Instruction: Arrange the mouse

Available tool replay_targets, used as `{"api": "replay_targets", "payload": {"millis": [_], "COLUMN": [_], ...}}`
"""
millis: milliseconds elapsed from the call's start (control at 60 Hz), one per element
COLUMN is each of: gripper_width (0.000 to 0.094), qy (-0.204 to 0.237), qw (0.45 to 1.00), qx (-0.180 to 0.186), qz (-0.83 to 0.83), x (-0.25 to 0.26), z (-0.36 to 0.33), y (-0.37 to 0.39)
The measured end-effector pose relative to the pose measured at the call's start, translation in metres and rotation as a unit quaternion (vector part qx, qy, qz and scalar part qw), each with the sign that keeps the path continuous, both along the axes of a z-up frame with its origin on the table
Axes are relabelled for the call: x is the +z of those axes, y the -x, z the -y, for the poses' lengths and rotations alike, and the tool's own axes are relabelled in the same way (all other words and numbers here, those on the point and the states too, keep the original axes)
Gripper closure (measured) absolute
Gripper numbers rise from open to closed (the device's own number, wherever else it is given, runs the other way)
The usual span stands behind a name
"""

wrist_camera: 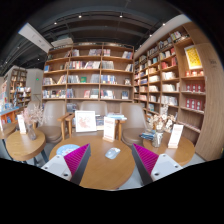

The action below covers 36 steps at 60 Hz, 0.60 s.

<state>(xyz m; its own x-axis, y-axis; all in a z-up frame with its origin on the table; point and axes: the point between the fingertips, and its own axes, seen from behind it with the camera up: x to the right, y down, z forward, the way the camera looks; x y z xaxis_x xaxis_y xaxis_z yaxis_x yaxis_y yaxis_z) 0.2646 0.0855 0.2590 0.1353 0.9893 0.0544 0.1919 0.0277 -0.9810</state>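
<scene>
The gripper [112, 160] is seen nearest, its two fingers spread wide, each lined with a magenta pad [76, 160]. Nothing is held between them; bare tabletop is seen in the gap. The fingers are poised above the near part of a round wooden table [105, 172], which is taken here as the landmark.

On that table, between the fingers and slightly ahead of their tips, a small grey mouse [113, 152] is found lying flat on the wood, touched by neither finger. To the left of the mouse, on the same table, a pale round mat [66, 150] is partly hidden by the left finger.

Just behind the table, a white framed sign [86, 121] is seen standing upright, with a second upright card [109, 128] beside it. To the right of the table, a smaller table carrying a dark vase [157, 138] is noted; to the left of the table, another round wooden table [22, 146] is seen.

Farthest behind the table, tall wooden bookshelves [88, 75] filled with books are ranged across the back wall and along the right side.
</scene>
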Motion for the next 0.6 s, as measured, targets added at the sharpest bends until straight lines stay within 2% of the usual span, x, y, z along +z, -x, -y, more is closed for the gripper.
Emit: {"api": "replay_targets", "payload": {"millis": [217,600], "gripper_width": [0.0077,0.0077], "qy": [-0.002,0.006], "qw": [1.000,0.995], "qx": [-0.003,0.003], "qz": [0.025,0.096], "x": [-0.013,-0.071], "z": [-0.011,-0.012], "y": [-0.002,0.033]}}
